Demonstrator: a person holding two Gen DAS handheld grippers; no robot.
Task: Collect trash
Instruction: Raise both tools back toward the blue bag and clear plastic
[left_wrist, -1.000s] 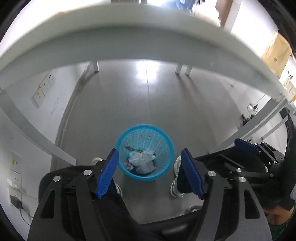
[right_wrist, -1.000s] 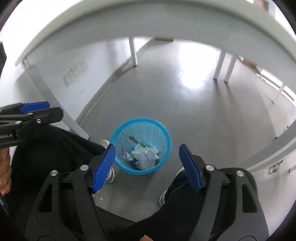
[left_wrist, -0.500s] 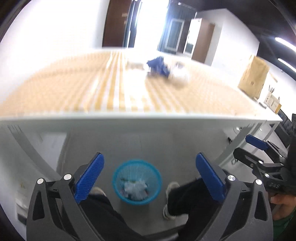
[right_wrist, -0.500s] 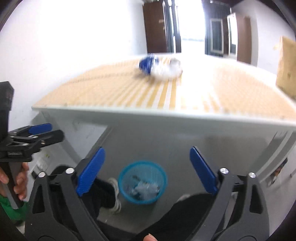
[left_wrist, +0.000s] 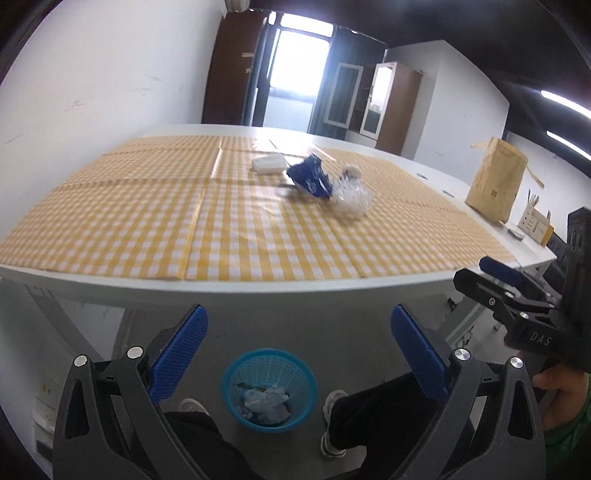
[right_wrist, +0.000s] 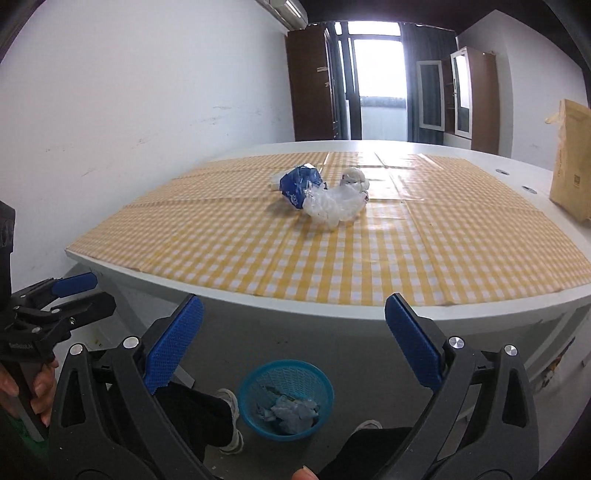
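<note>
A blue crumpled wrapper (left_wrist: 309, 180) (right_wrist: 298, 185) and a clear crumpled plastic bag (left_wrist: 351, 196) (right_wrist: 334, 205) lie mid-table on the yellow checked cloth (left_wrist: 147, 221) (right_wrist: 424, 251). A flat white piece (left_wrist: 269, 164) lies behind the wrapper. A blue mesh bin (left_wrist: 269, 394) (right_wrist: 285, 399) with crumpled paper stands on the floor under the table's near edge. My left gripper (left_wrist: 299, 350) is open and empty, held before the table edge above the bin. My right gripper (right_wrist: 291, 341) is open and empty alongside it.
A brown paper bag (left_wrist: 496, 186) (right_wrist: 570, 173) stands at the table's right side. The person's legs and white shoes (left_wrist: 334, 398) flank the bin. Table legs (left_wrist: 48, 314) stand at the left. Cabinets and a bright doorway are at the far wall.
Both grippers have swung up from looking down at the bin under the table to facing across the tabletop. Both stay open and empty.
</note>
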